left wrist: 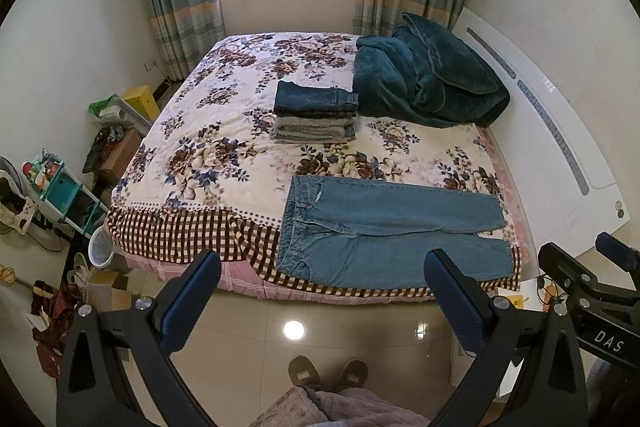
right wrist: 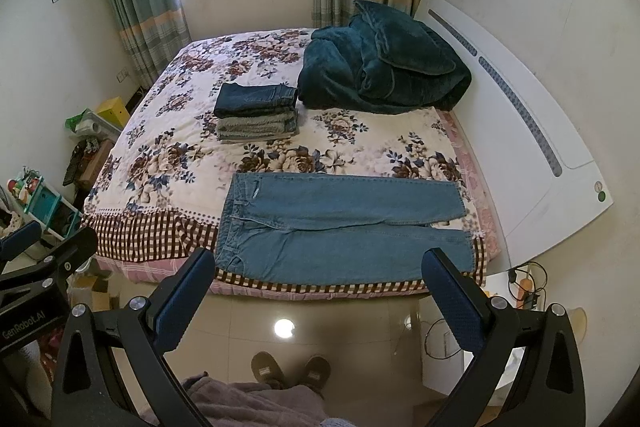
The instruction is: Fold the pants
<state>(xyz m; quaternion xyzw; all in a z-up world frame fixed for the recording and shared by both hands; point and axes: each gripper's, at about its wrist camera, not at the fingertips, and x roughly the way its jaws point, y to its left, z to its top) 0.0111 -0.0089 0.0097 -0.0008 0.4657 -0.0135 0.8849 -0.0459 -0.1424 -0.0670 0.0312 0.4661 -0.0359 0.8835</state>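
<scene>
Jeans (left wrist: 384, 227) flat on bed (left wrist: 224, 155).
My left gripper (left wrist: 320, 291) and right gripper (right wrist: 318, 287) hover spread, empty, short of bed's edge.

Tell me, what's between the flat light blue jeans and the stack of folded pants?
Only bare flowered bedspread lies between the flat light blue jeans and the stack of folded pants, shown in both wrist views.

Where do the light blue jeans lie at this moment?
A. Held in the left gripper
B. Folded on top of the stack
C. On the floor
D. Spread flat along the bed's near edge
D: the jeans lie spread flat along the near edge of the bed, waistband to the left, apart from the stack; both grippers hang open above the floor.
</scene>
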